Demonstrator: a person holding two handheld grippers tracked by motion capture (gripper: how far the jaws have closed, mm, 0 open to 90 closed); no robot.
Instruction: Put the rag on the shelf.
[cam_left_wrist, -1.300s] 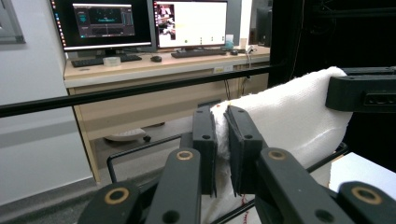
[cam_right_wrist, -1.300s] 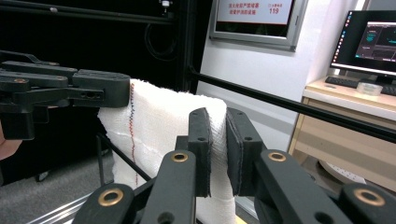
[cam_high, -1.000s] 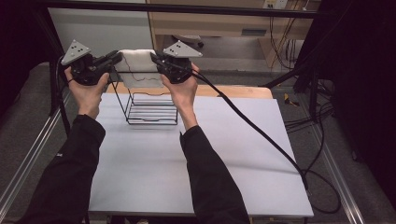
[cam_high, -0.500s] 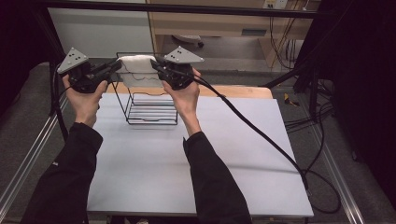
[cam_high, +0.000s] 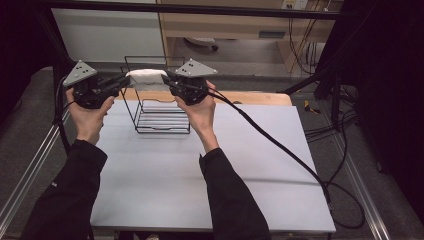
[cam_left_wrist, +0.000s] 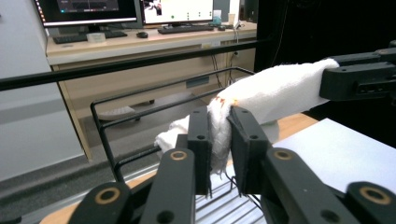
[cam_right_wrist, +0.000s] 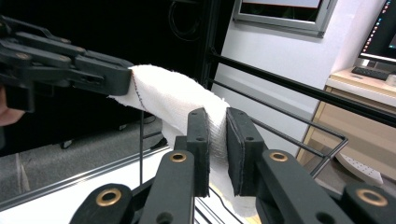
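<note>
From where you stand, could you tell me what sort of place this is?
Probably a lab or office workspace: computer monitors and a keyboard on a wooden desk, and a metal-framed table with trailing cables.

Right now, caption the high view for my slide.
Two claws, left and right, hold a white cloth over a wire rack.

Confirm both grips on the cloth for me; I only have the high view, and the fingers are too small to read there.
Observer: In the left gripper view, the left gripper has its fingers pressing the white cloth from both sides.
Operator: Now check the right one.
Observer: The right gripper view shows the right gripper pinching the other end; a loose part hangs below its fingers.
Operator: Report any marks on the cloth.
Observer: Small orange stitches sit on its edge just above the left fingers.
</note>
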